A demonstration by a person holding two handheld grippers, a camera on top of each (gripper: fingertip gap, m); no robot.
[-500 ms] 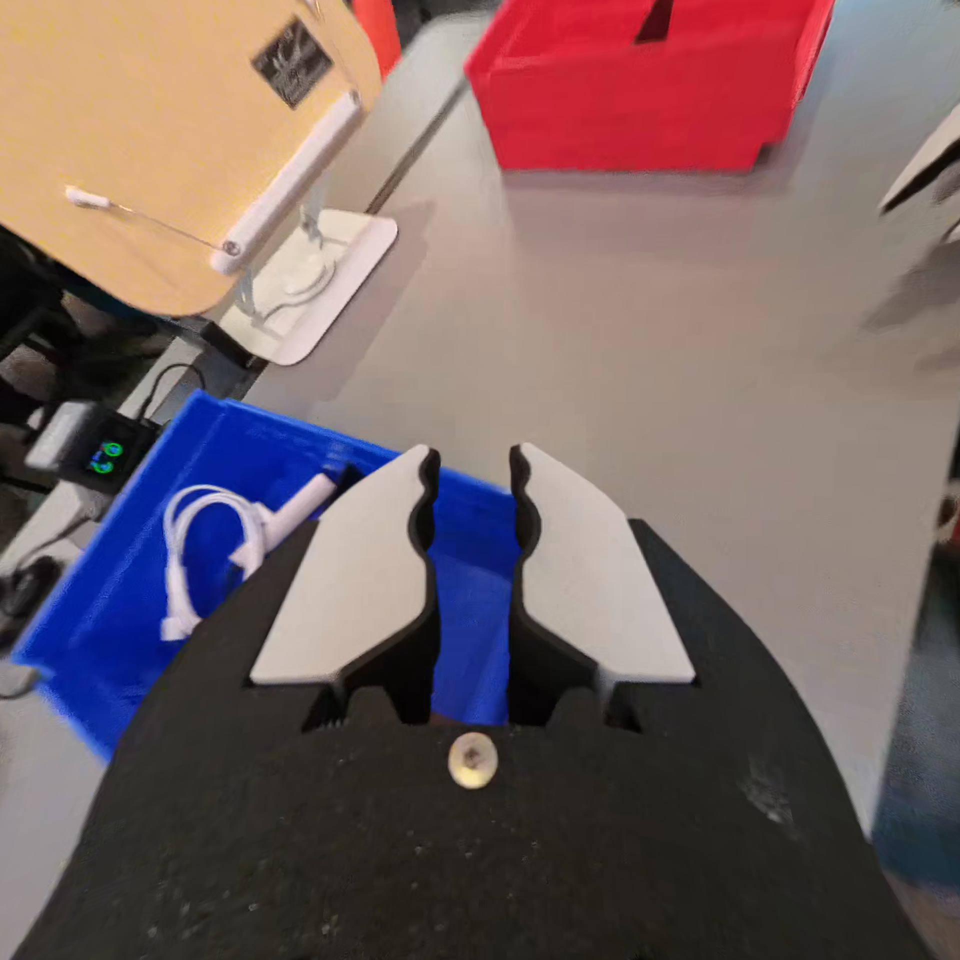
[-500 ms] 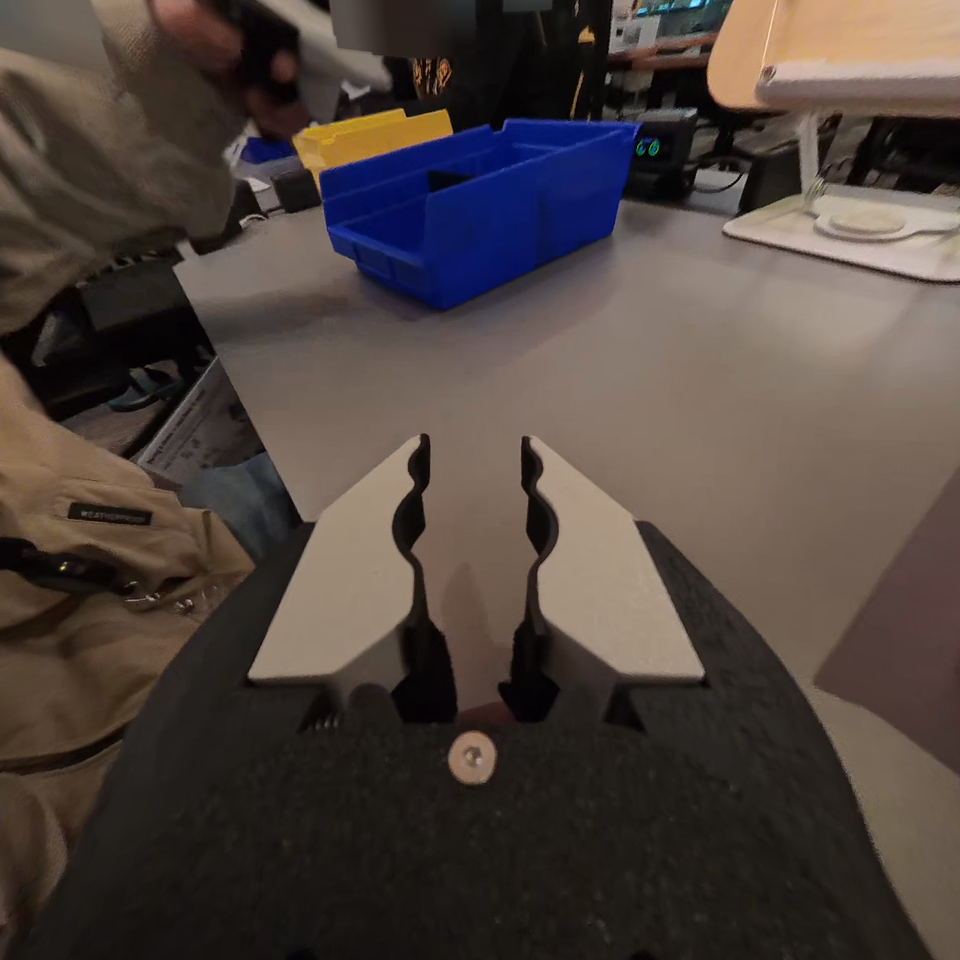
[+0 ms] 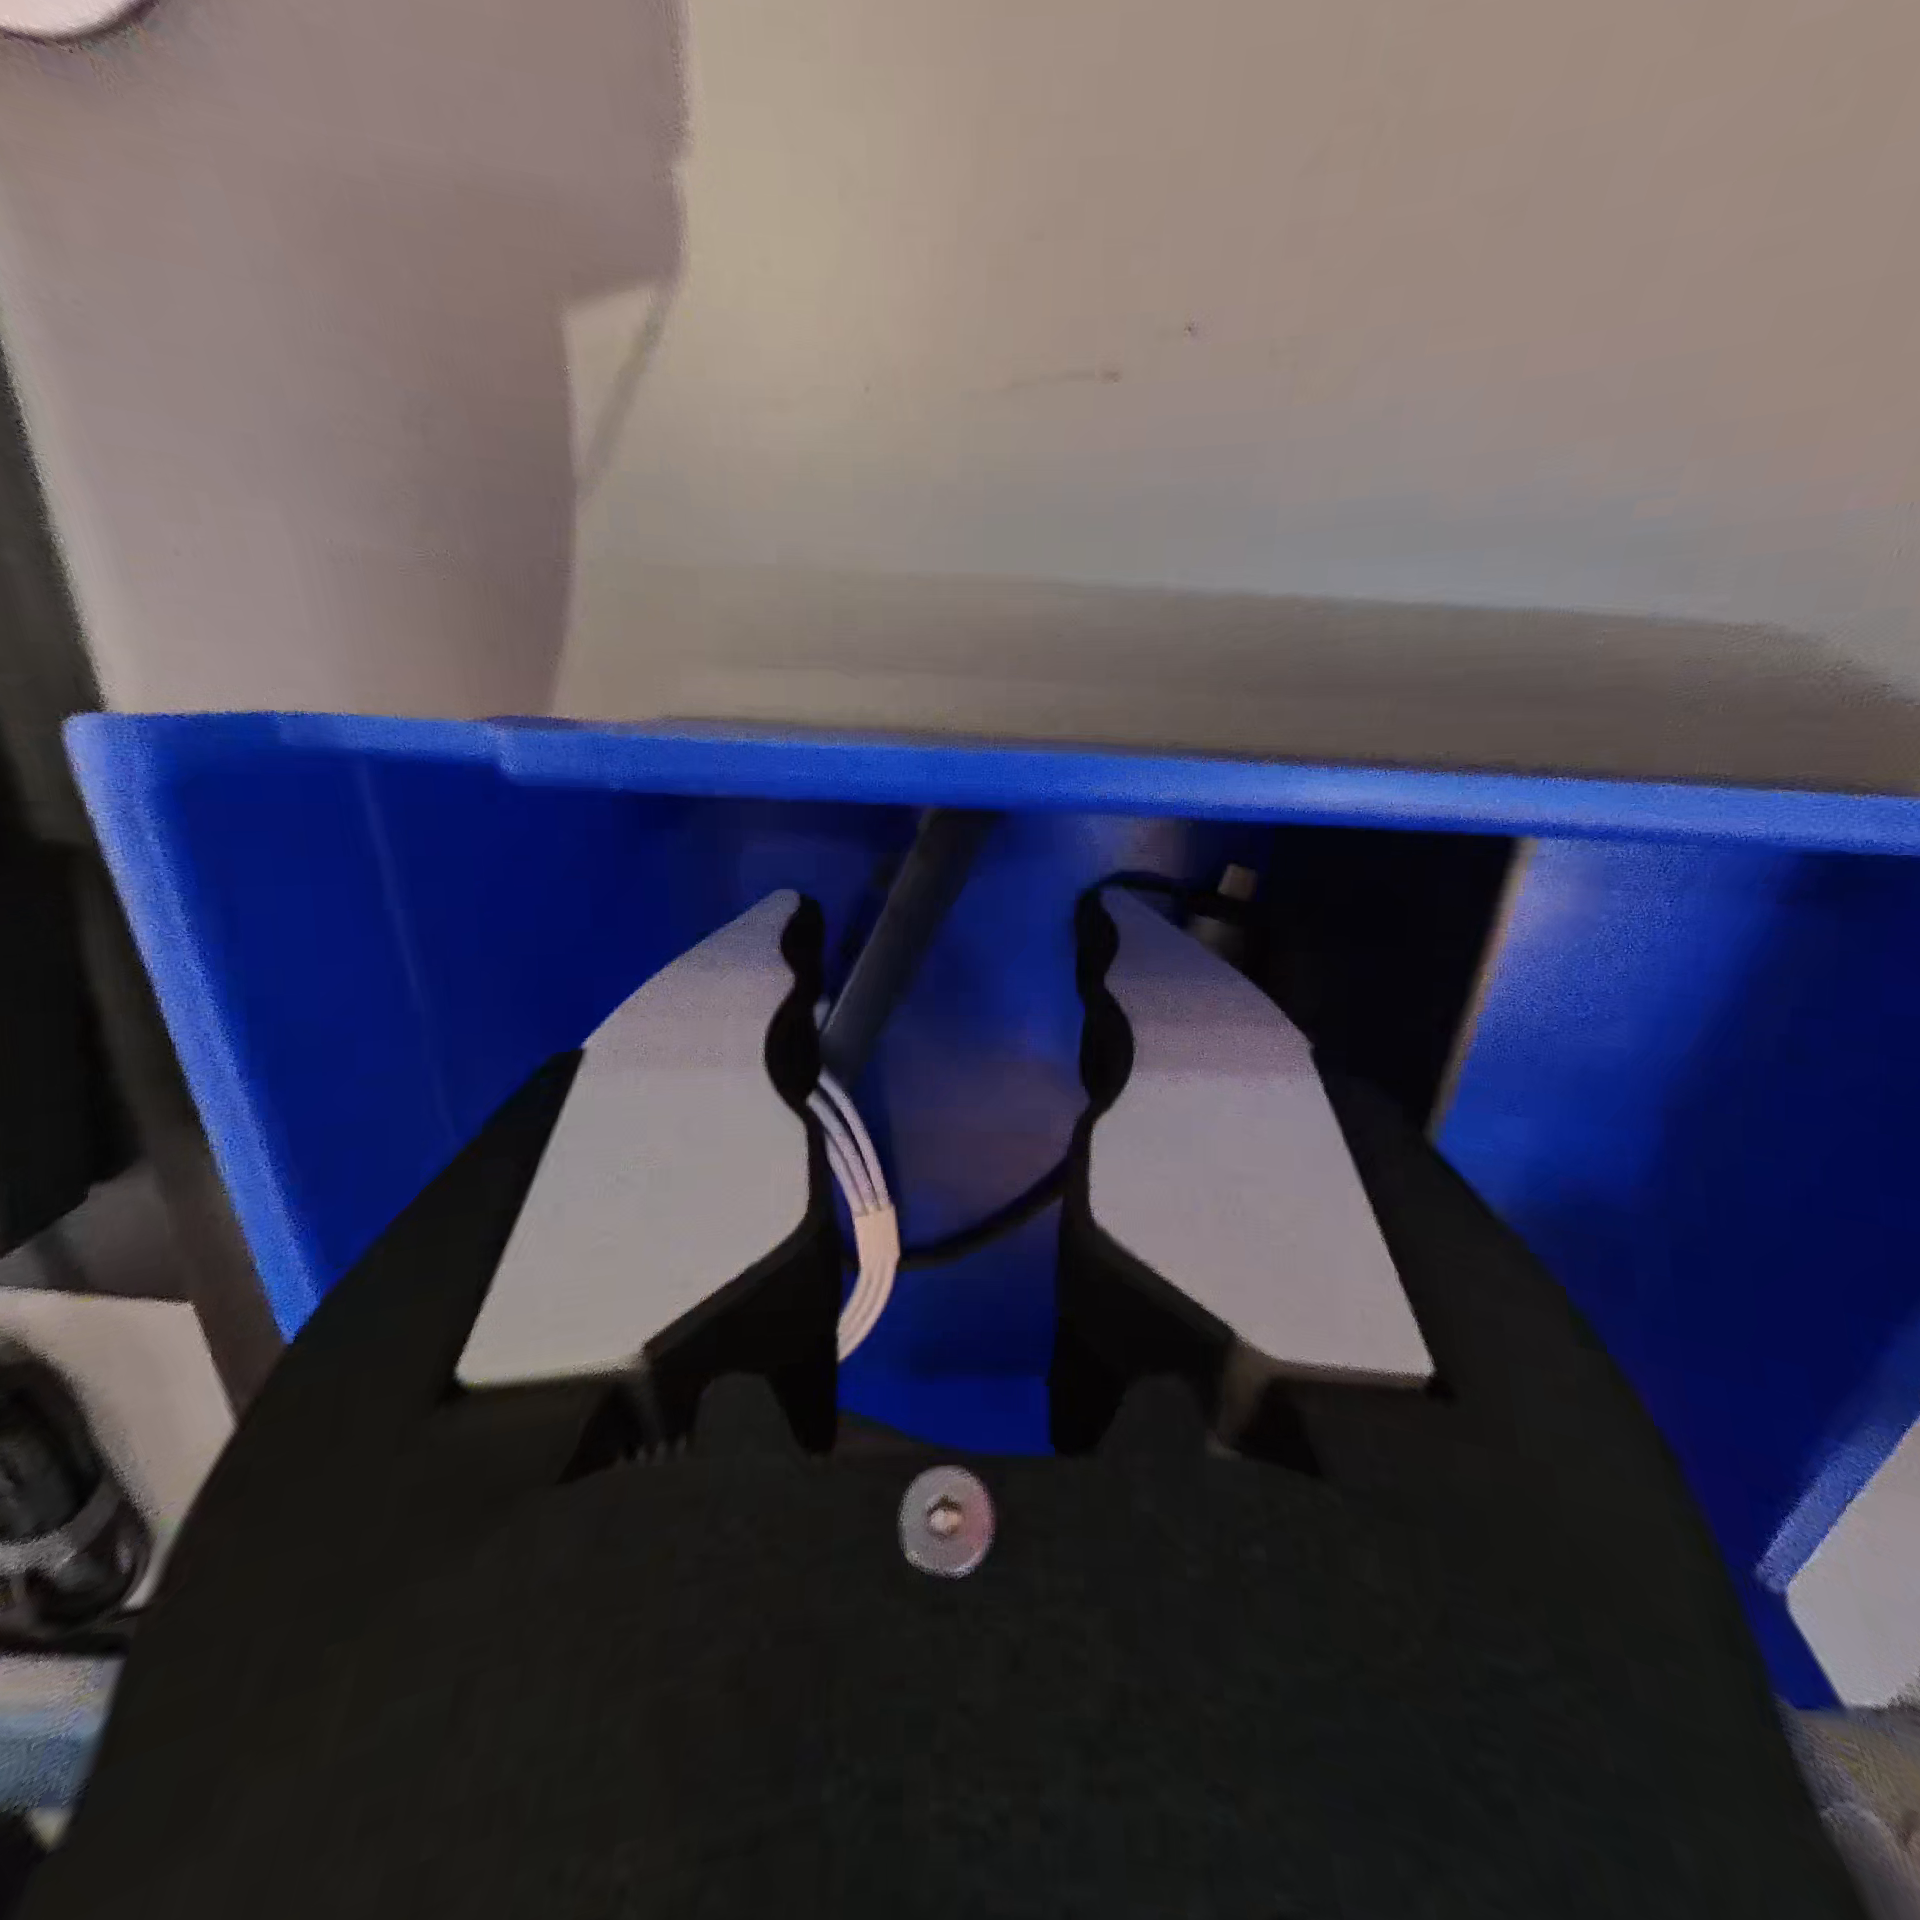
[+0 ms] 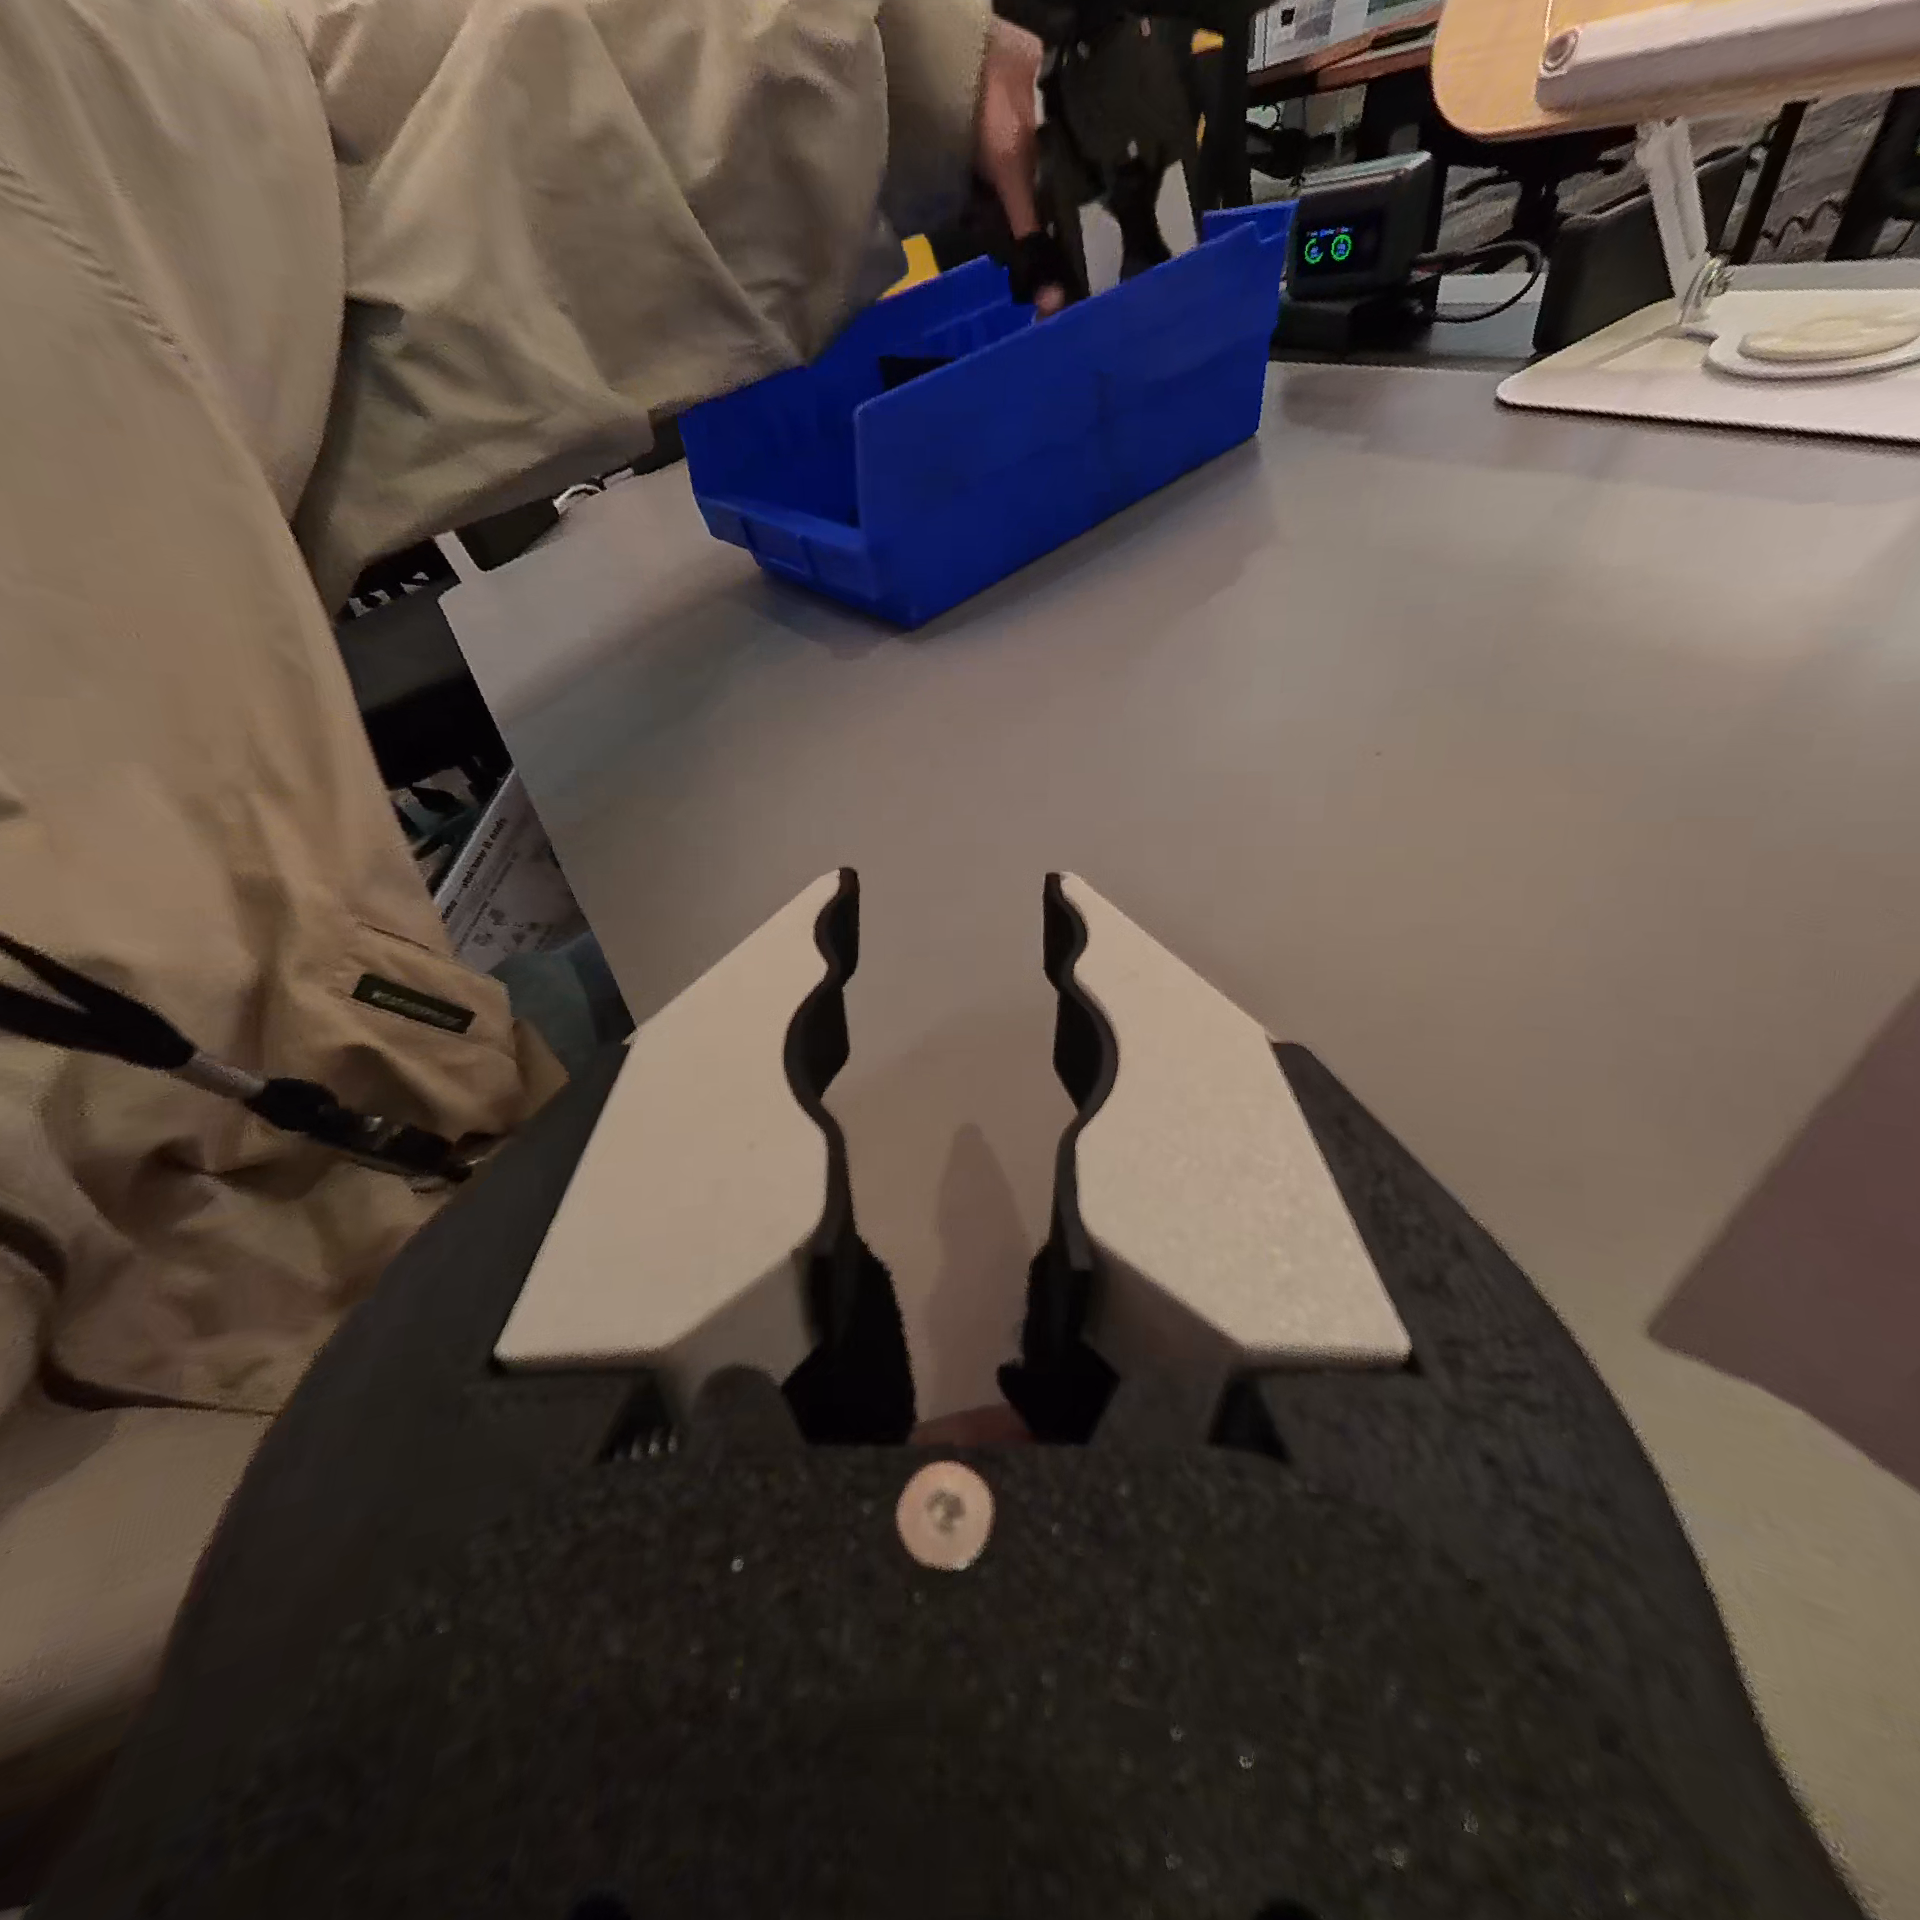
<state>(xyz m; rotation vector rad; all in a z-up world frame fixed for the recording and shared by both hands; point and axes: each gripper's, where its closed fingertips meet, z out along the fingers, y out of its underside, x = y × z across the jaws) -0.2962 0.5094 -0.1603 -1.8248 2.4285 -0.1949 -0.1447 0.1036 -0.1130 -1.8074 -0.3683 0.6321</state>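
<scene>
My left gripper (image 3: 940,914) is open and reaches down inside a blue bin (image 3: 364,935). Between its jaws lie a coiled white cable (image 3: 857,1195), a thin black wire (image 3: 987,1231) and a grey stick-like piece (image 3: 894,935). The jaws hold nothing. My right gripper (image 4: 951,883) is open and empty, low over the grey table (image 4: 1351,779). In the right wrist view the same blue bin (image 4: 1039,436) stands farther off, with the left gripper (image 4: 1081,197) and a hand dipping into it from above.
A person's beige jacket sleeve (image 4: 260,520) fills the left of the right wrist view. A white lamp base (image 4: 1714,374) and a black device with green lights (image 4: 1340,249) stand behind the bin. A dark divider (image 3: 1371,966) stands inside the bin. Left tips to right tips: about 45 cm.
My left gripper has dropped into the blue bin and opened wider. The red bin and the lamp have left its view. The right gripper has barely moved.
</scene>
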